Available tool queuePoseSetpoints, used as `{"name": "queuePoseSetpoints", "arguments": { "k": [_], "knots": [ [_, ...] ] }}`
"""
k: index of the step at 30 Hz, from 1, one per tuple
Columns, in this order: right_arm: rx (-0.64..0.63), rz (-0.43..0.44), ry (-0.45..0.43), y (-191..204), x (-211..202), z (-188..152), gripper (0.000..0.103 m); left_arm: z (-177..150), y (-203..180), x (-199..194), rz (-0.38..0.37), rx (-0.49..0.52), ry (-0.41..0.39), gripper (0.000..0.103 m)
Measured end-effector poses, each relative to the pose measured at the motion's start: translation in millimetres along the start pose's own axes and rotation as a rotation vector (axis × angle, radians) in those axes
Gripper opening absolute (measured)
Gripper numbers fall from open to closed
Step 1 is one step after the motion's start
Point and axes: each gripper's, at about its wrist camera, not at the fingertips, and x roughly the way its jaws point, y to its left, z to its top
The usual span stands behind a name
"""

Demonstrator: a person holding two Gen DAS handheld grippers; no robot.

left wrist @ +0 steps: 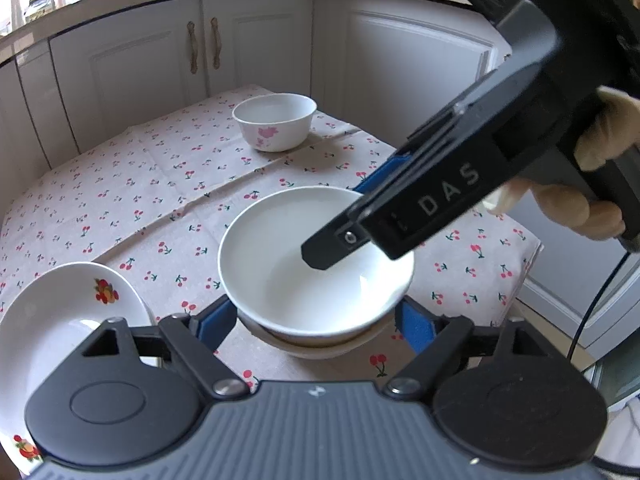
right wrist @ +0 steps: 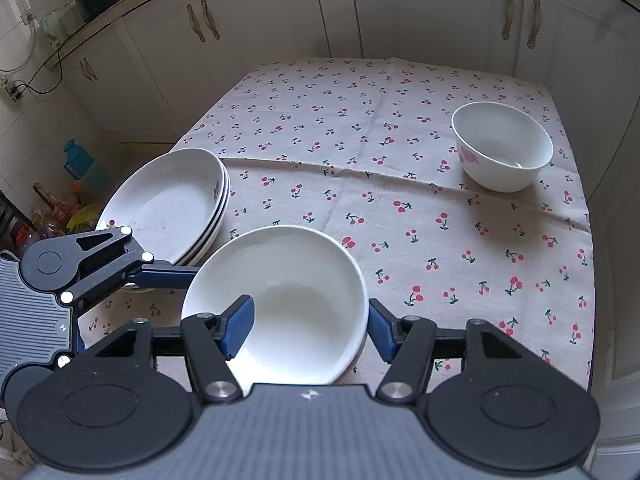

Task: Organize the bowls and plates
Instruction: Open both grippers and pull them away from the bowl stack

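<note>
A plain white bowl (left wrist: 316,264) (right wrist: 292,308) sits nested in another bowl (left wrist: 320,346) near the table's front. My left gripper (left wrist: 316,320) is open, its blue pads on either side of the lower bowl. My right gripper (right wrist: 310,324) straddles the top bowl's rim, one pad inside and one outside, with a gap to the rim. A white bowl with a pink flower (left wrist: 274,120) (right wrist: 502,146) stands at the far side. A stack of white plates (right wrist: 172,204) (left wrist: 60,320) lies to the left.
The table carries a cherry-print cloth (right wrist: 360,128). White cabinets (right wrist: 248,32) surround it closely. Bottles and clutter (right wrist: 60,208) sit on the floor at the left. The table edge (left wrist: 532,264) drops off at the right.
</note>
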Motion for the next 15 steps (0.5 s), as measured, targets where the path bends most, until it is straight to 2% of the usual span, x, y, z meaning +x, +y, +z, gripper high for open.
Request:
{"name": "queuePoseSetpoints", "arguments": {
  "k": [2,4,6,10,15],
  "knots": [
    [0.001,0.002,-0.008,0,-2,0,0.071,-1,-1,-3,-0.008,0.006,-0.008,0.091],
    [0.002,-0.009,-0.025,1,-6,0,0.082,-3,0,-8,-0.013,0.005,-0.014,0.096],
    [-0.004,-0.022,-0.048,2,-10,0,0.084,-4,1,-14,-0.024,0.006,-0.017,0.096],
    [-0.013,-0.046,-0.099,1,-20,-4,0.099,-2,7,-31,-0.021,0.008,-0.033,0.096],
    [-0.045,-0.107,-0.172,-5,-32,-10,0.102,16,17,-48,0.009,0.017,-0.084,0.100]
  ]
}}
